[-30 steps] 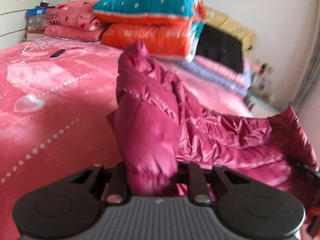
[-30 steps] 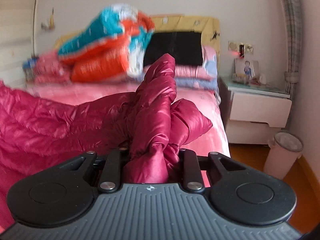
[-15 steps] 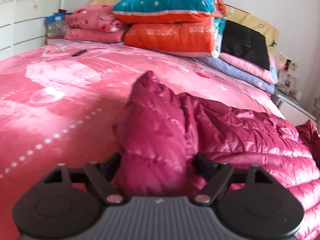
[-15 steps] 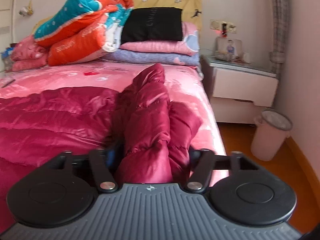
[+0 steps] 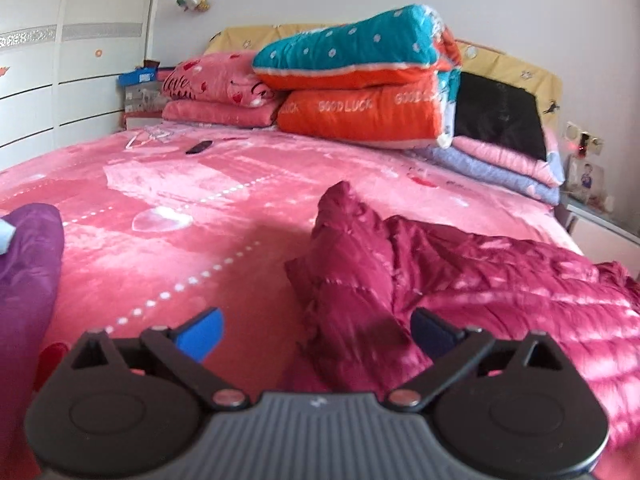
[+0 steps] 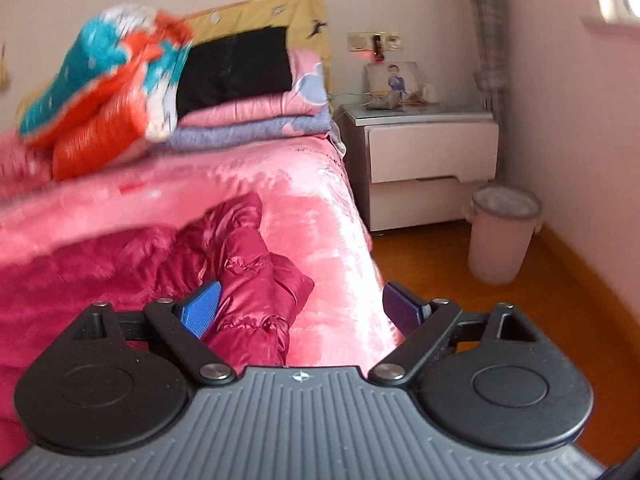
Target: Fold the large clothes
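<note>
I have just let both jaws swing wide, so the left hand-held gripper [image 5: 316,330] and the right hand-held gripper [image 6: 302,308] hold nothing, each with a bunched end of the jacket [image 5: 500,280] lying loose between its pads; I judge the release wants a clean back-out, without snagging, before I flatten the fold. The jacket is a glossy crimson quilted puffer, rumpled, spread across the pink bed [image 5: 192,216] near its right edge.

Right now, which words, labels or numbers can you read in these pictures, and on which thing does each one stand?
"GOOD LUCK" in white, repeated along the side of the orange folded quilt; the repeats are cut off.
"love" in dark script on the pink pillow; the word under it is too blurred to read.
Black cushion: faint lettering, not readable.
Blue box by the wardrobe: print too small to read.
No numbers can be read.
</note>
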